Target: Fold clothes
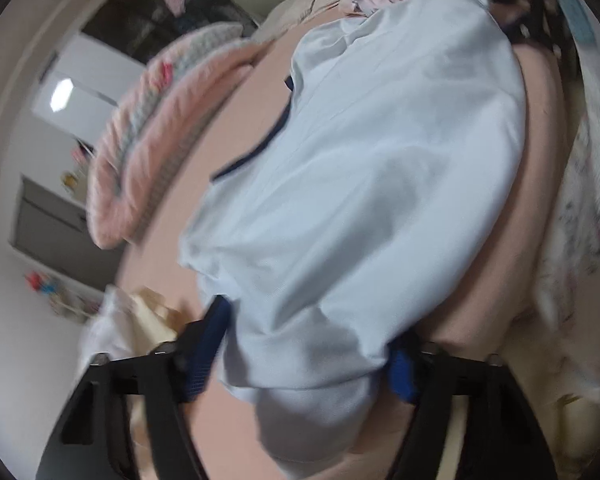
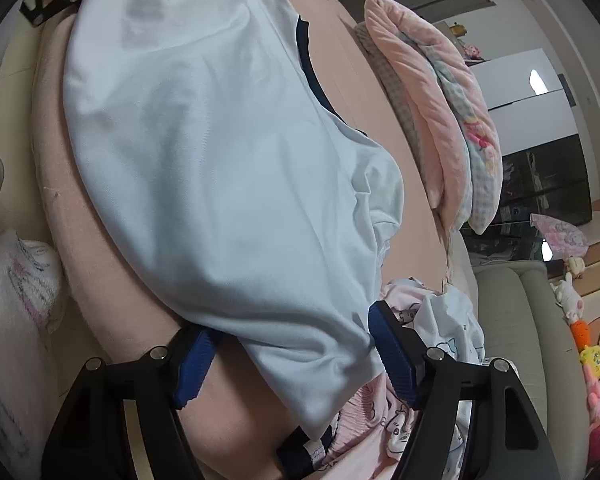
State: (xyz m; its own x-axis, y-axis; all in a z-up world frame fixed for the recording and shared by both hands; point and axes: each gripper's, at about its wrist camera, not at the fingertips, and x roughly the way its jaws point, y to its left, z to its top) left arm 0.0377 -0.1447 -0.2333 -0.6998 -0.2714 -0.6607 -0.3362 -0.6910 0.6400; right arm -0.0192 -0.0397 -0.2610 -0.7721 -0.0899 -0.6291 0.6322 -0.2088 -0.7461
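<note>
Pink bed surface (image 2: 384, 128) spread ahead of both tongs, carrying everything noted below. Pale blue shirt (image 2: 220, 152) laid across it, stretching from one pair of tongs to the other; fabric smooth over the middle, creased and bunched toward each end, navy trim (image 2: 306, 60) showing along one edge. Folded pink quilt (image 2: 432, 120) beyond the shirt, to the right of the right tongs, apart from the garment. Heap of printed pink and white clothes (image 2: 384, 420) directly beneath and just right of the right tongs. Left gripper (image 1: 304, 364) set with blue pads (image 1: 204, 352) spread wide, one bunched end of the shirt lying between them; whether pinched cannot be told through the blur. Right gripper (image 2: 296, 356) likewise spread, blue-ribbed fingers (image 2: 396, 356) either side of the shirt's near corner, cloth draped between and not pinched.
</note>
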